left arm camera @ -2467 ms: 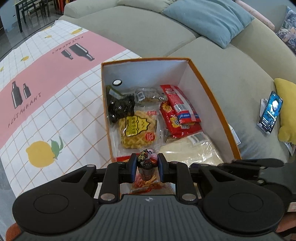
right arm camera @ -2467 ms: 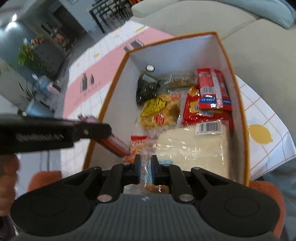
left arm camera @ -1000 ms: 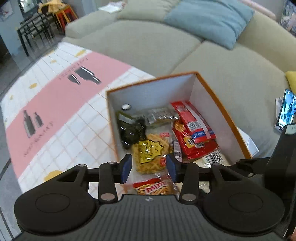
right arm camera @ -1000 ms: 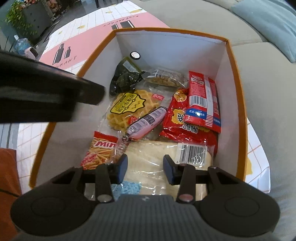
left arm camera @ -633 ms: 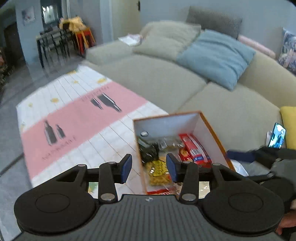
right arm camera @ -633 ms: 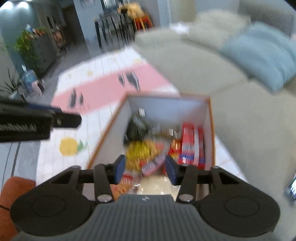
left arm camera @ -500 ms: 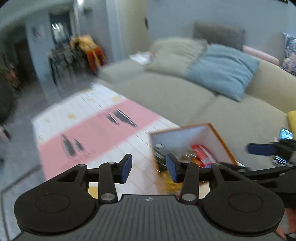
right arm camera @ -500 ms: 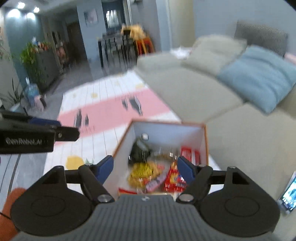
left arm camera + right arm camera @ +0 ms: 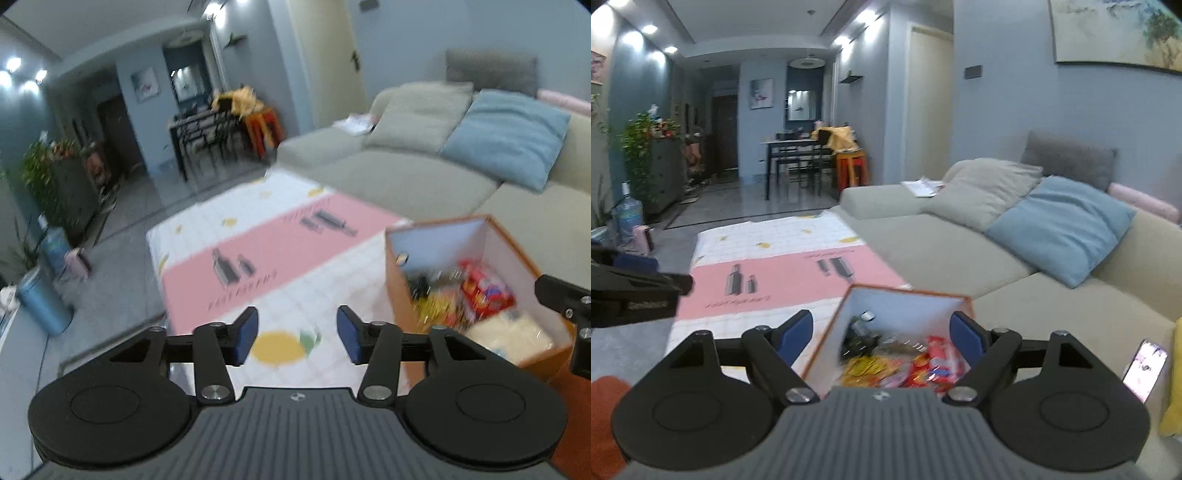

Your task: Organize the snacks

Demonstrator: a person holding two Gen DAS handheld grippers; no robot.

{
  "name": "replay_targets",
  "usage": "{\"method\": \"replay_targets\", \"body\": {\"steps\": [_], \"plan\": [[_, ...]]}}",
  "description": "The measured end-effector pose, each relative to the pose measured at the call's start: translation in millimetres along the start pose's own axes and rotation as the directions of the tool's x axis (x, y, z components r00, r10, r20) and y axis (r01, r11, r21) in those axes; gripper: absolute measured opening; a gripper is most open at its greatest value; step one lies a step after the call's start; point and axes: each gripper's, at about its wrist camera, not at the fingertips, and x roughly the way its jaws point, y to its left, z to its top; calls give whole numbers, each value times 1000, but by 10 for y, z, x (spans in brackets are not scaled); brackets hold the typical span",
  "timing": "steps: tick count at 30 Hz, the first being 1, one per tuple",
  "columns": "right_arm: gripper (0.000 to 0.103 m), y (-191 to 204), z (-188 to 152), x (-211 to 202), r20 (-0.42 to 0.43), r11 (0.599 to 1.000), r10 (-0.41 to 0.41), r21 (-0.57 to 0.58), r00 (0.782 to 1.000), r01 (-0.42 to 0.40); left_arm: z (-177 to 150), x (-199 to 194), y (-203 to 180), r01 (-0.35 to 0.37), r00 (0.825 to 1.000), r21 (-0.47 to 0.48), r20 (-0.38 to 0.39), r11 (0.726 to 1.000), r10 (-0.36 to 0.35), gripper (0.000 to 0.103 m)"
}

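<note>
The orange snack box (image 9: 439,240) with a white inside stands on the table at the right of the left wrist view. It holds red packets (image 9: 484,291), a yellow waffle pack (image 9: 436,304) and a pale bread pack (image 9: 509,332), all blurred. My left gripper (image 9: 297,334) hovers over the tablecloth to the left of the box, its jaws opening with nothing between them. My right gripper (image 9: 881,334) hangs above and behind the box (image 9: 908,302), its jaws opening wide and empty, with the red packets (image 9: 934,362) below.
A pink and white tablecloth (image 9: 277,240) with lemon prints covers the low table. A grey-green sofa (image 9: 942,251) with a blue cushion (image 9: 1060,225) runs behind the box. A lit phone (image 9: 1145,369) lies on the sofa at the right. An orange seat (image 9: 605,406) shows at the lower left.
Both grippers let go of snacks into the box, then rose, pulled back and tilted up. The left one swung left over the cloth. Both jaws stand wider.
</note>
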Motion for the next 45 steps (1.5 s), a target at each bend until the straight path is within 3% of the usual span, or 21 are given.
{"method": "replay_targets", "body": {"steps": [4, 8, 15, 21, 31, 45], "plan": [[78, 63, -135, 6, -52, 1000, 6, 6, 999, -6, -174, 19, -21, 24, 1000, -4, -18, 1000, -24, 63], [78, 148, -233, 140, -103, 999, -27, -37, 994, 23, -234, 86, -83, 92, 994, -9, -62, 996, -92, 65], [78, 122, -413, 378, -230, 1000, -11, 0, 973, 12, -394, 215, -159, 92, 987, 7, -130, 996, -90, 65], [78, 106, -517, 562, -290, 1000, -7, -3, 957, 6, -483, 357, -222, 83, 972, 9, -221, 997, -79, 65], [78, 86, -561, 688, -318, 1000, 20, 3, 948, -20, -536, 465, -230, 66, 954, -10, -292, 998, -66, 65], [78, 78, -544, 651, -304, 1000, 19, 3, 952, -19, -514, 467, -228, 69, 953, -17, -295, 997, -71, 65]]}}
